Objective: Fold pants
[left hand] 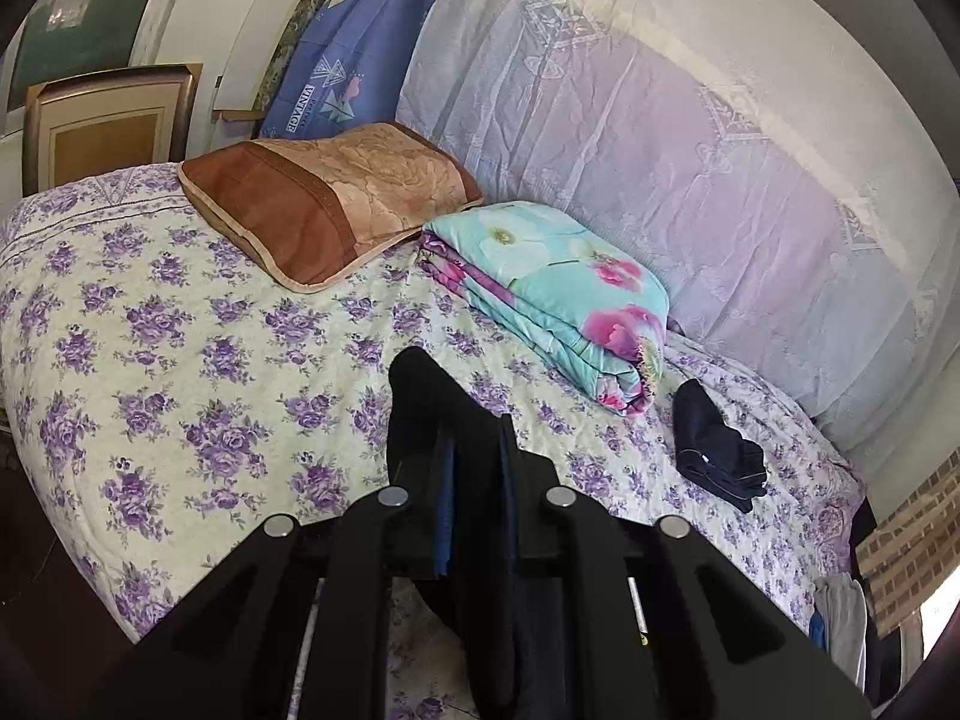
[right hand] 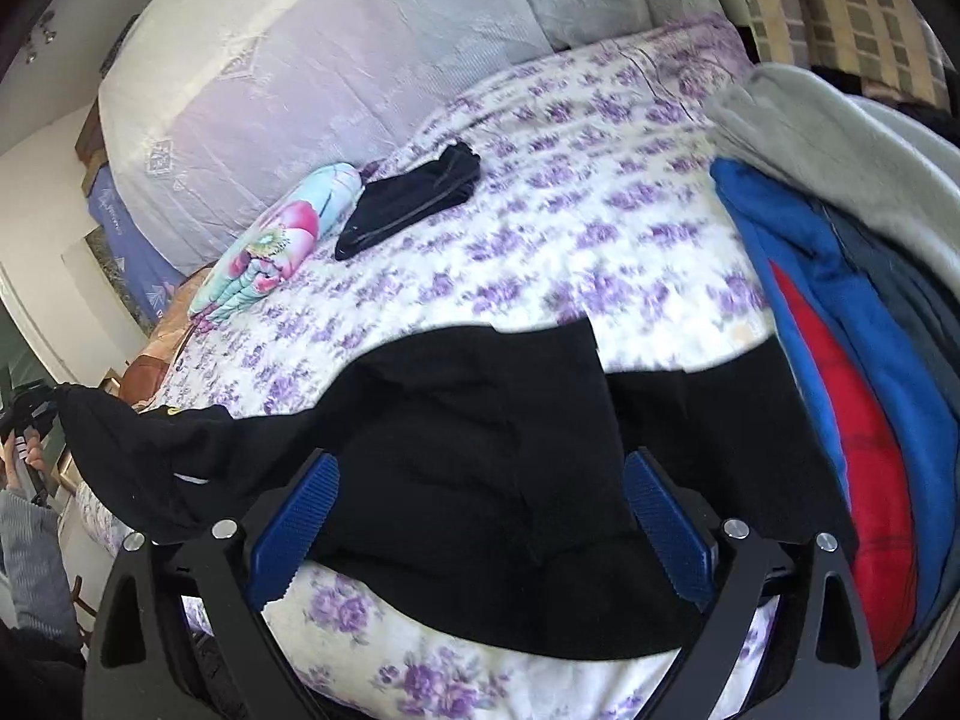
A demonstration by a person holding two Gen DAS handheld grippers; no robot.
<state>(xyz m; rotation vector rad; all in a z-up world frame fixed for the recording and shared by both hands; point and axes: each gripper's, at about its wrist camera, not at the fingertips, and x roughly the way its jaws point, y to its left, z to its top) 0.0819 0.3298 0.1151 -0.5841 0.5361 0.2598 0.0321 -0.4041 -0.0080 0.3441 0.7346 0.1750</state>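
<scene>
Pants (right hand: 480, 450), one black pair, are spread across the near edge of the bed (right hand: 600, 240), with one end lifted off to the left where the left tool (right hand: 27, 414) has it pinched. From the left wrist view you can see that tool (left hand: 474, 450) with its two fingers pressed nearly together on a bunch of the black cloth (left hand: 432, 396), which pokes up past the tips and also hangs down below. The right tool (right hand: 480, 516) is spread wide, two blue pads (right hand: 300, 516) sitting either side of the black fabric without pressing on it, so it's gripping nothing. Count of other stuff on the purple flowered bedspread: one brown pillow (left hand: 324, 198), one folded turquoise blanket with pink flowers (left hand: 558, 294), and one small dark folded garment (left hand: 717, 450) just beside the blanket. Behind all that, one big mattress or cushion under a white lace cover (left hand: 690, 150) leans against the wall. Off the right side of the bed there's a pile of clothes (right hand: 840, 330): I count one grey, one blue, one red layer, maybe more underneath, can't tell. A grey ribbed sleeve (right hand: 30, 558) shows at the far left edge of the right wrist view.
</scene>
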